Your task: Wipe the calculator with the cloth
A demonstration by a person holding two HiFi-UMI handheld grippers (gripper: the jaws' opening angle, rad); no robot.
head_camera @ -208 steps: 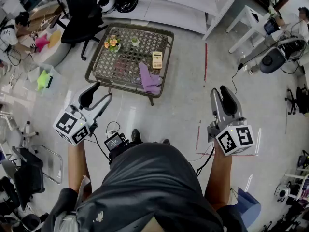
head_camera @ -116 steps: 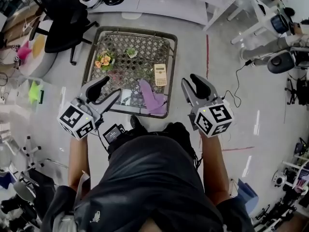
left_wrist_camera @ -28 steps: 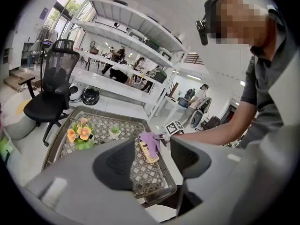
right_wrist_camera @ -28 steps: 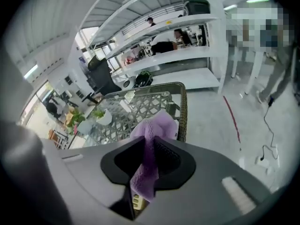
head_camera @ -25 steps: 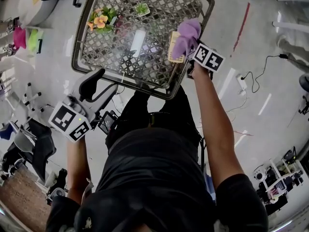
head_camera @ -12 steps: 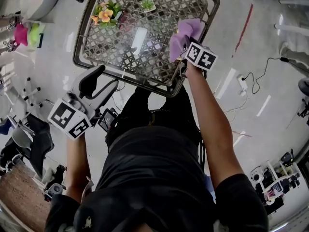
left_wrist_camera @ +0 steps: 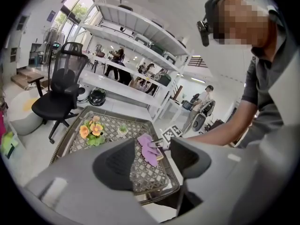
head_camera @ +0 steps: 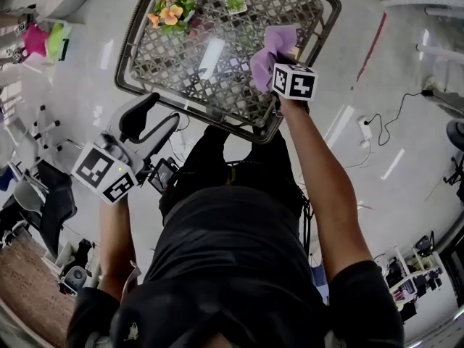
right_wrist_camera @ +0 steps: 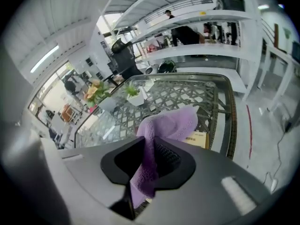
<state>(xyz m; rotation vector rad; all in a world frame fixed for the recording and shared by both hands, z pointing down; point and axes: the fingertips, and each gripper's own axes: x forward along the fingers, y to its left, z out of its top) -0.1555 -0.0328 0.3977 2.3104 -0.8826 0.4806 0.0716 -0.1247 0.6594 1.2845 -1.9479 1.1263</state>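
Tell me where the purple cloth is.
Head view, right side: the purple cloth is clamped in the right claw, over the beige calculator by the lattice table's edge.

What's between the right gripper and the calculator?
The purple cloth, pinched in the right gripper, drapes over the calculator; right gripper view shows it.

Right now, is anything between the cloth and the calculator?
Nothing visible. The cloth, pinched in the right gripper's jaws, hangs directly over the calculator, whose corner shows just beyond it.
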